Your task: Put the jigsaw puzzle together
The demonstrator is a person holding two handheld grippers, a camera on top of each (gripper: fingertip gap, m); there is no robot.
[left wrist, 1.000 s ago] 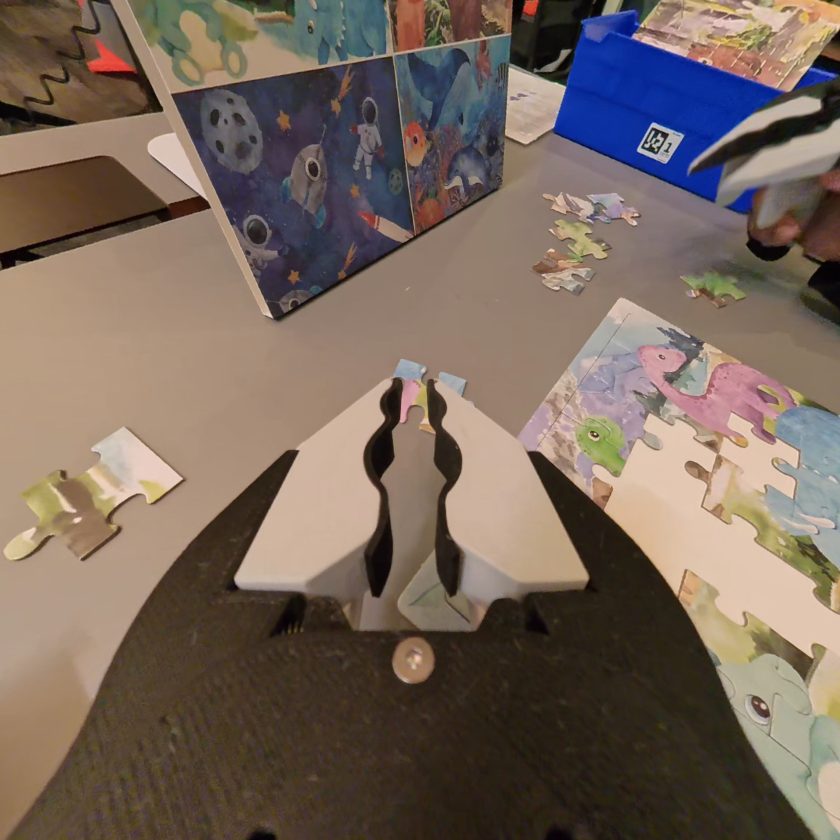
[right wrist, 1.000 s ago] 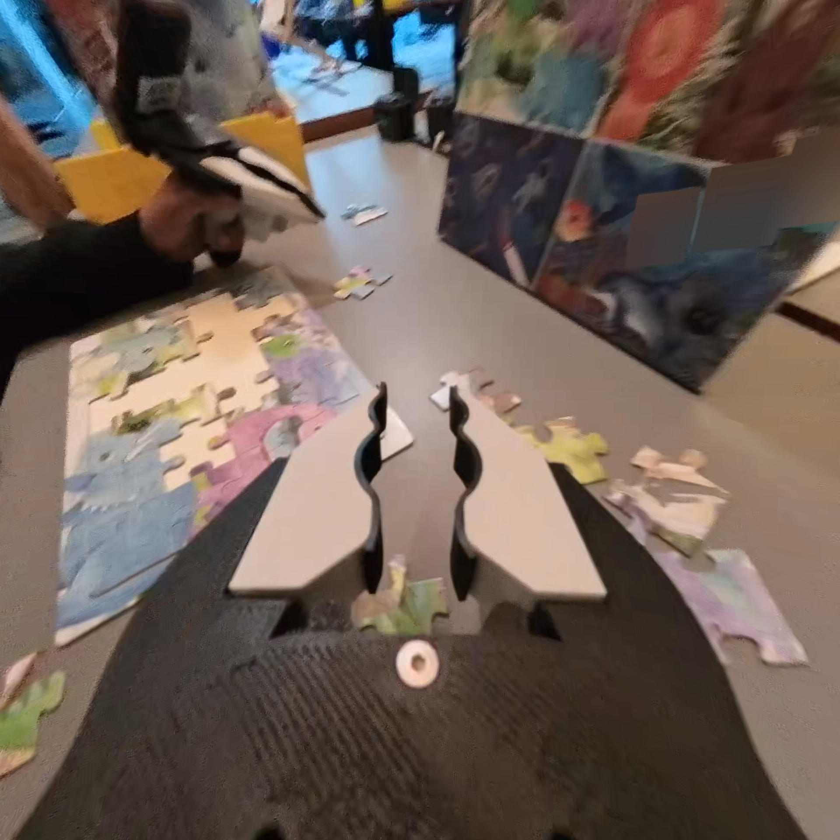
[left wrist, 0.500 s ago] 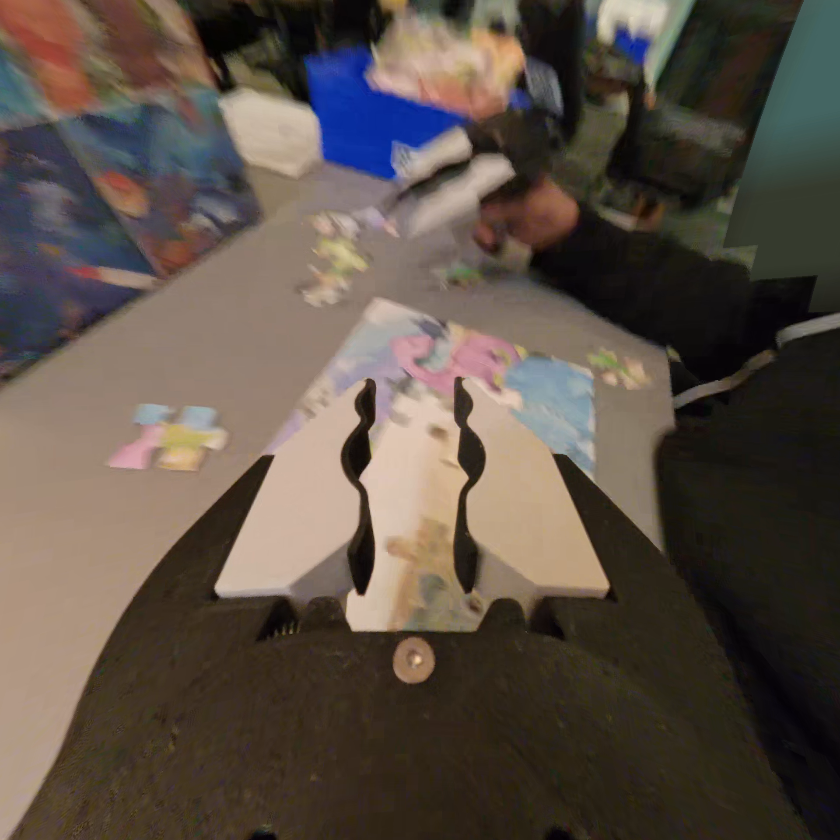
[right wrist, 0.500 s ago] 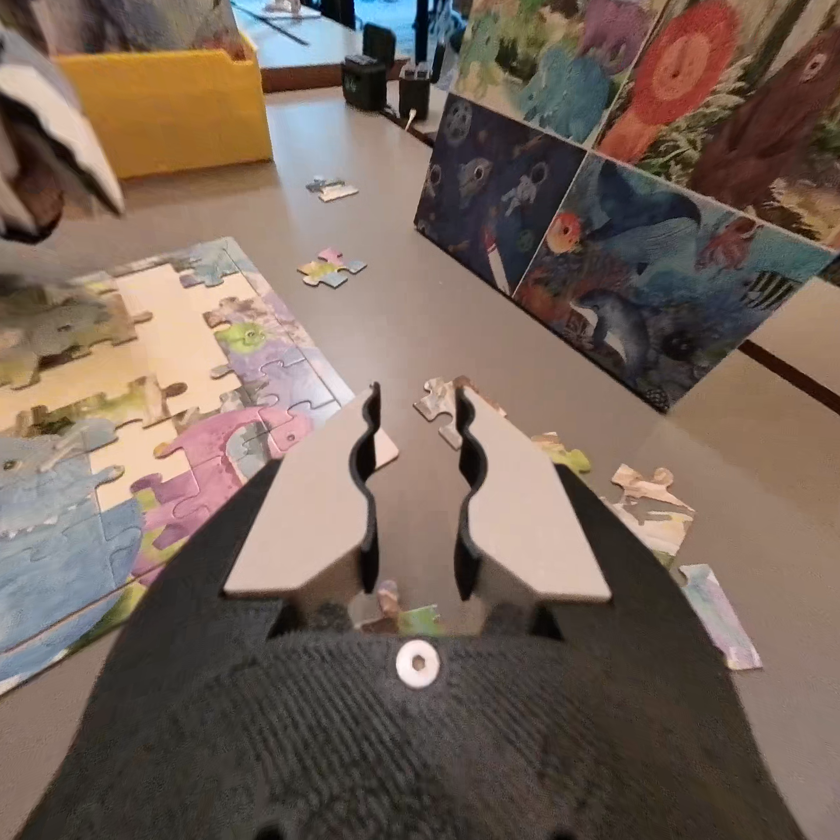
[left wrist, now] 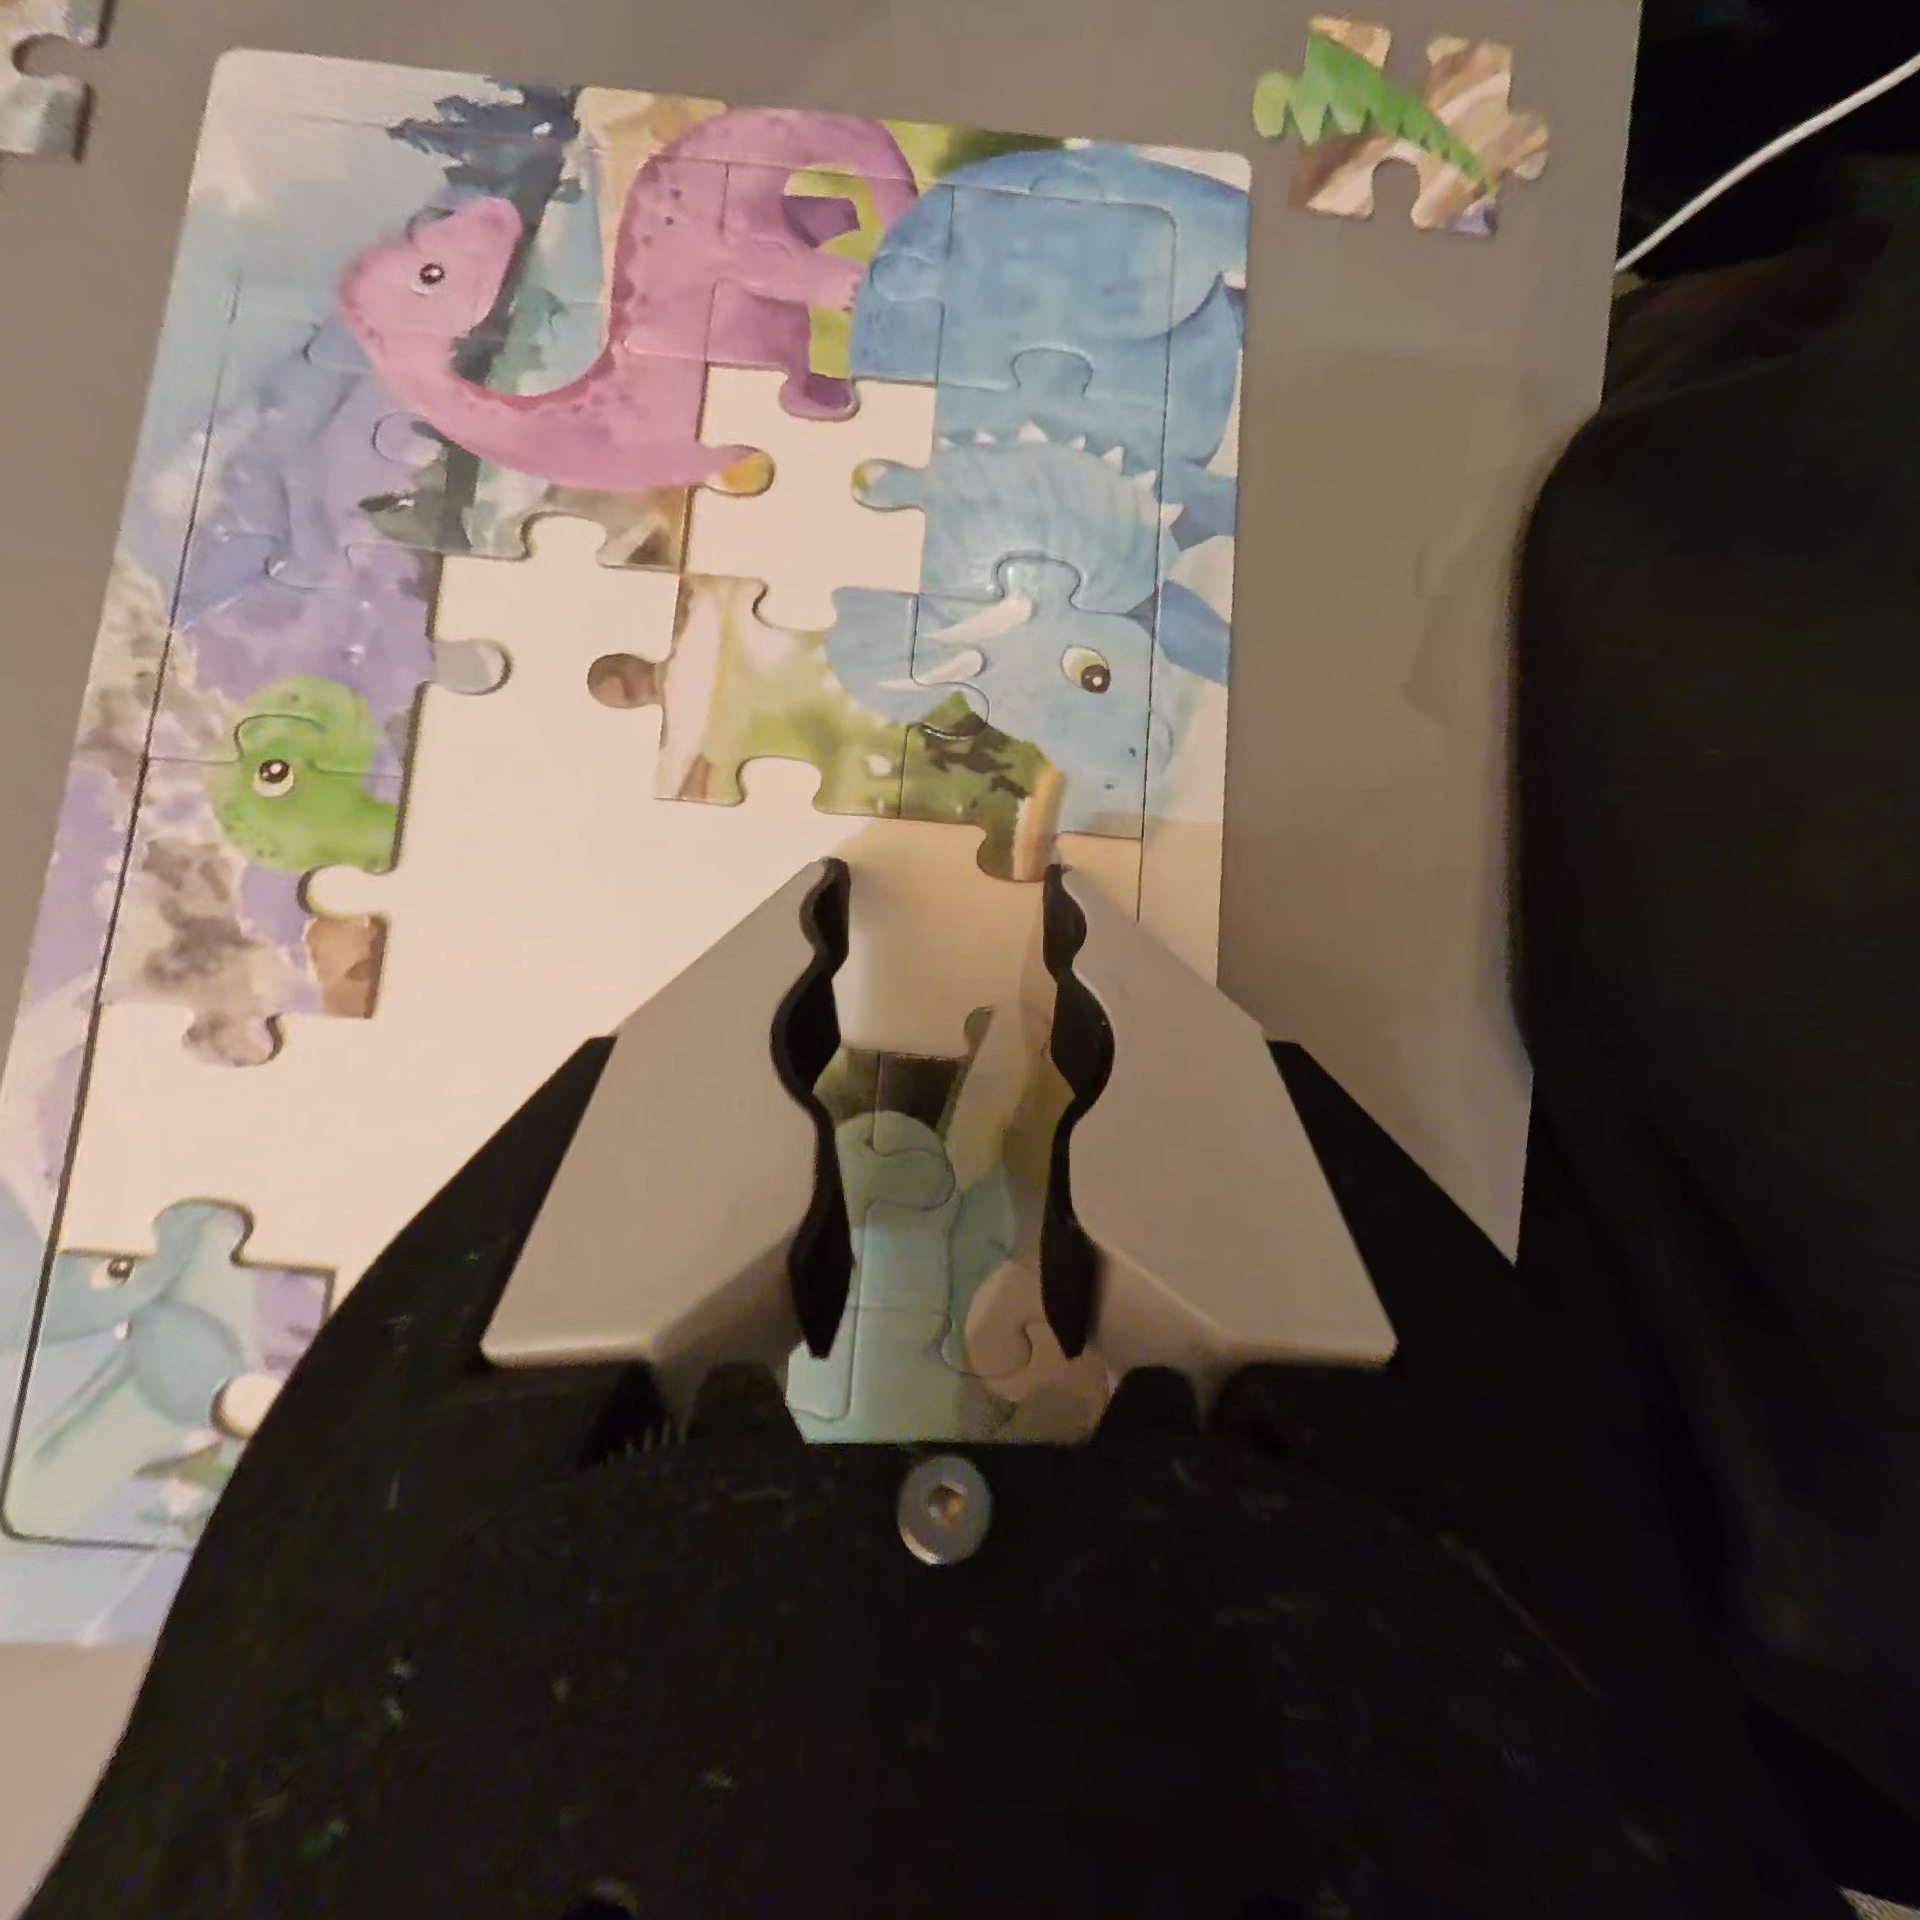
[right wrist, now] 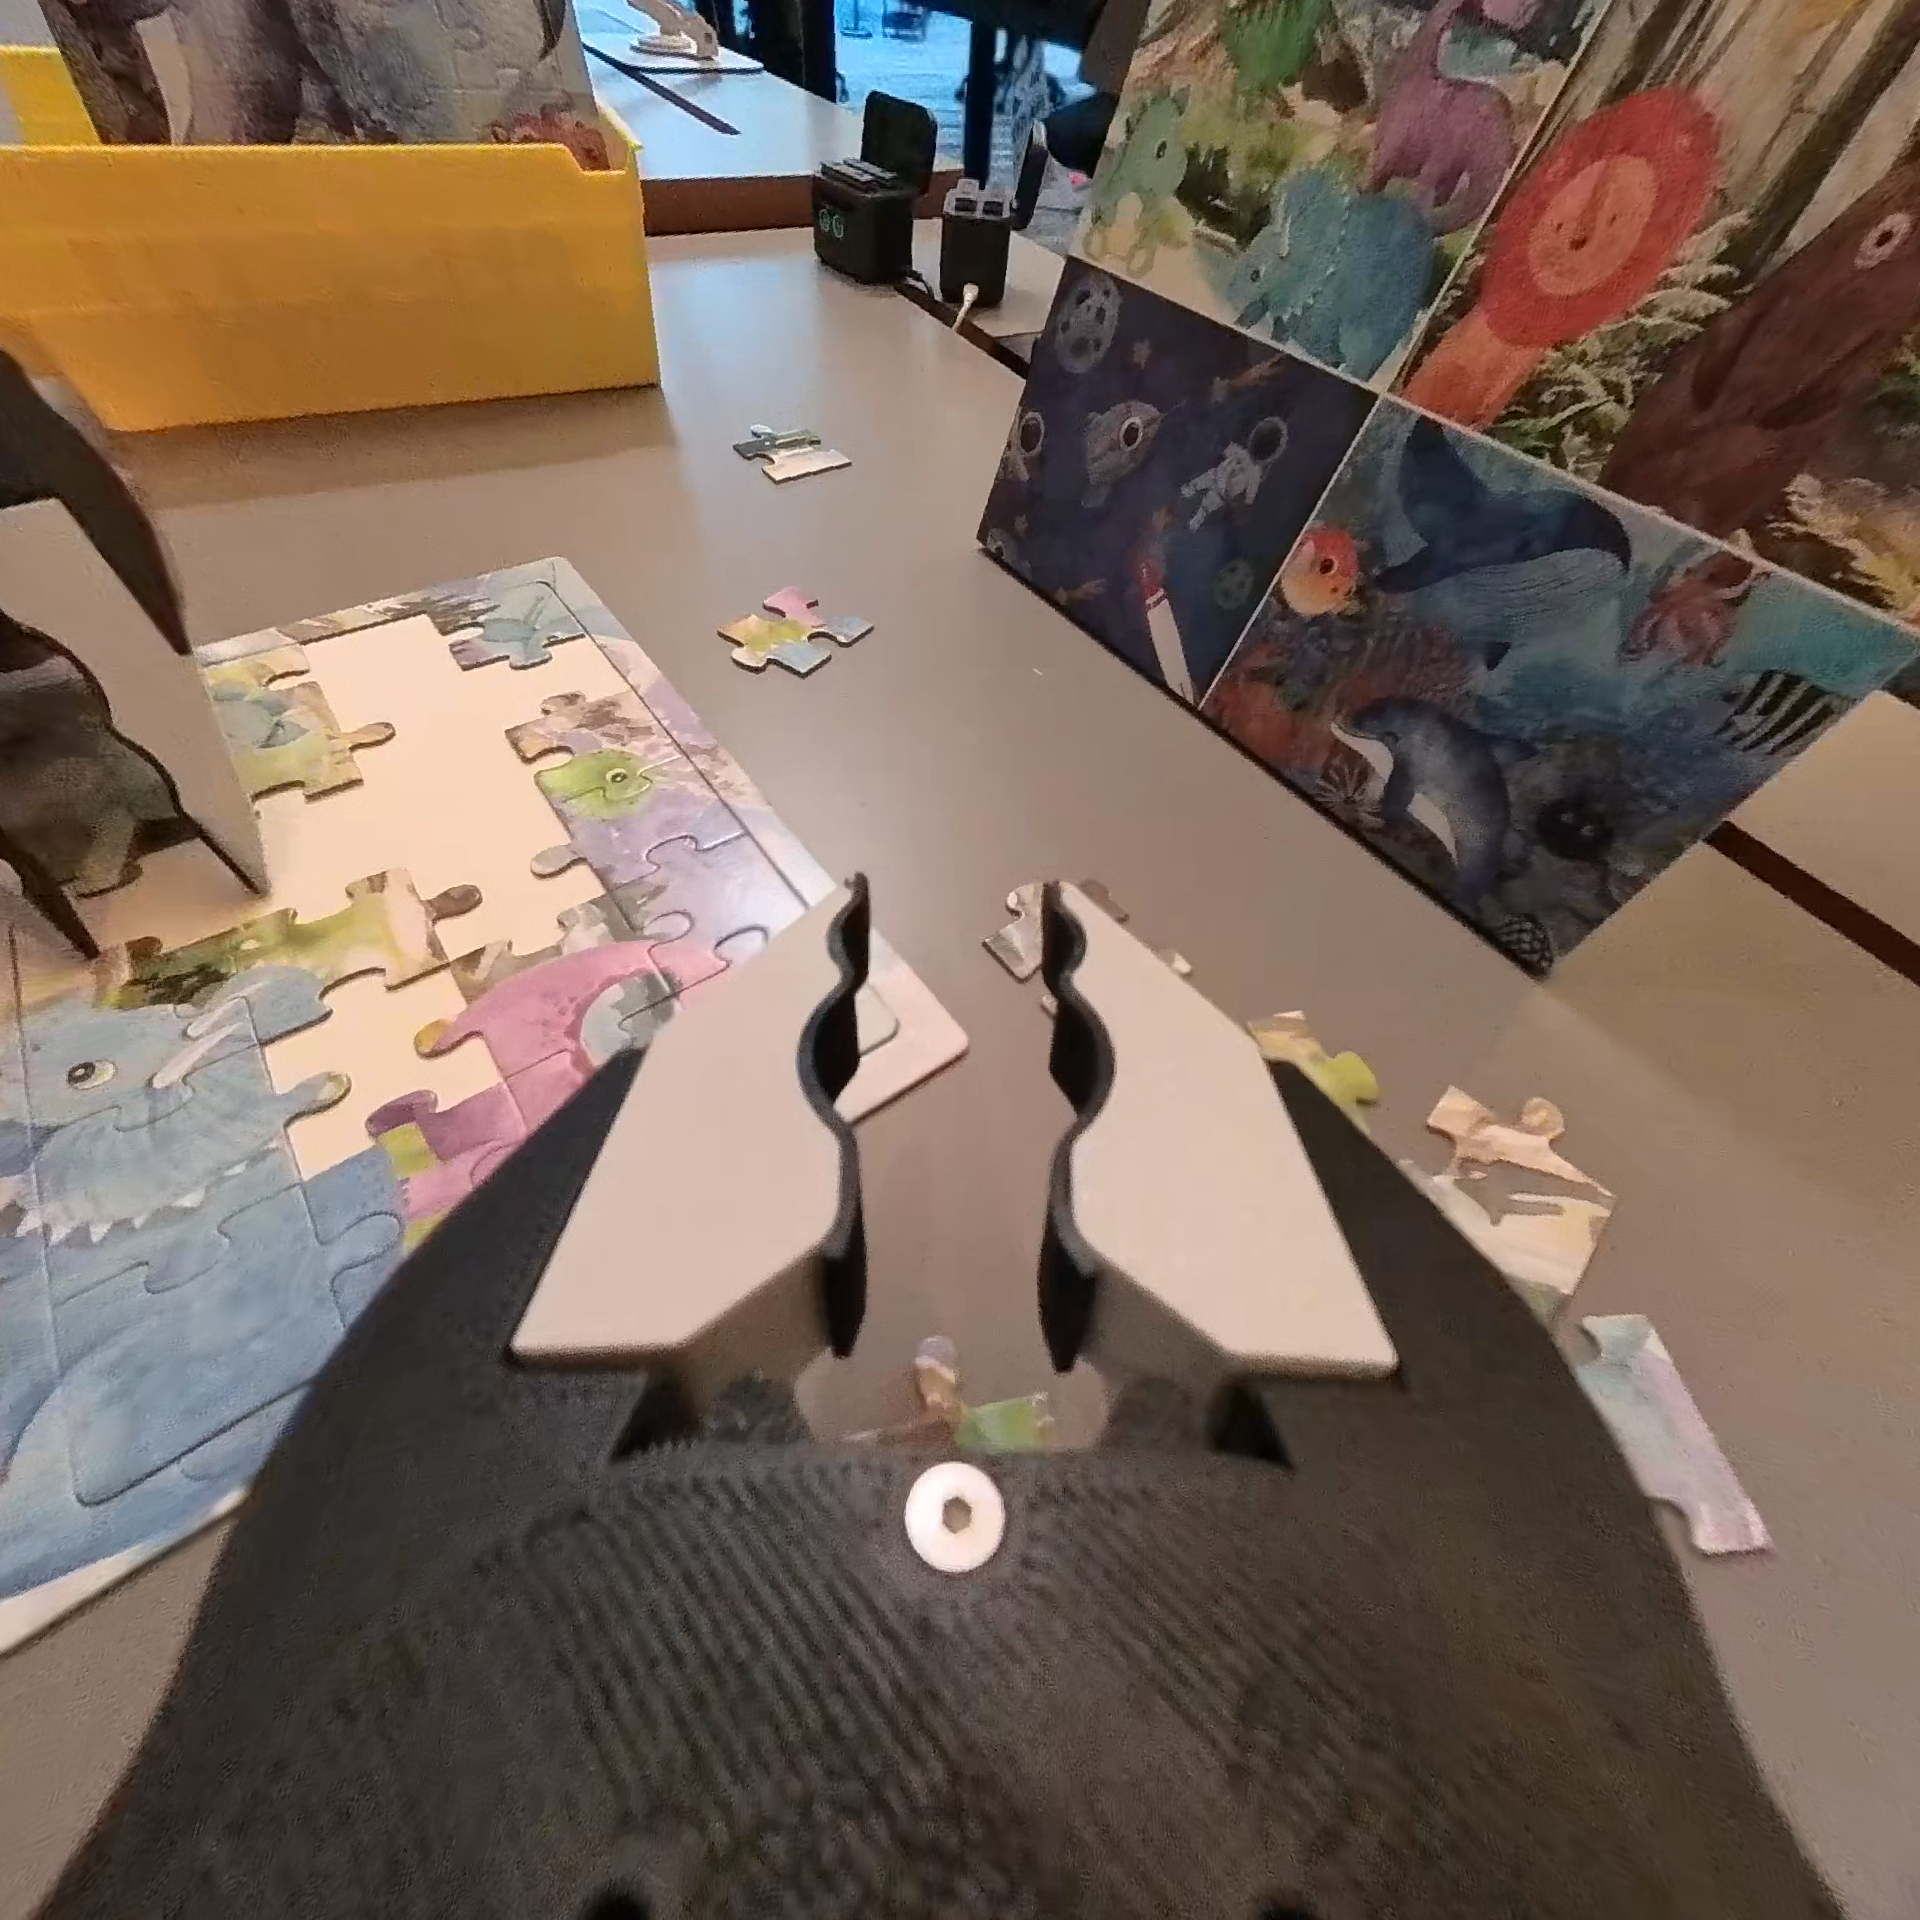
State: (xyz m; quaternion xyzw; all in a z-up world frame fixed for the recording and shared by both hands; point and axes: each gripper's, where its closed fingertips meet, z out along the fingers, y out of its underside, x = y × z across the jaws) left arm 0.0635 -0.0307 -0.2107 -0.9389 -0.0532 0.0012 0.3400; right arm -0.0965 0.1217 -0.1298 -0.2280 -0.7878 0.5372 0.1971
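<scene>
Left wrist view looks straight down on the partly built dinosaur jigsaw puzzle board [left wrist: 717, 436], which lies flat near the desk's edge closest to me. My left gripper [left wrist: 940, 883] hangs over the board's near end with its jaws apart and nothing between them; a second ago they were nearly together over a small pastel piece out on the grey desk [left wrist: 1392, 540]. That pink, blue and yellow piece [right wrist: 795, 631] lies now on the desk beyond the board's far side, so it did not come along. White gaps run through the board's middle. To do this step well, I judge I should pick one gap, match a loose piece's colours to its neighbours, and lower it flat with the tabs lined up before pressing. My right gripper [right wrist: 951, 904] hovers just off the board's corner, jaws apart and empty, much as it was half a second ago. Several loose pieces [right wrist: 1496, 1164] lie just beside it, and a green-spiked piece [left wrist: 1397, 130] sits past the board's far corner.
</scene>
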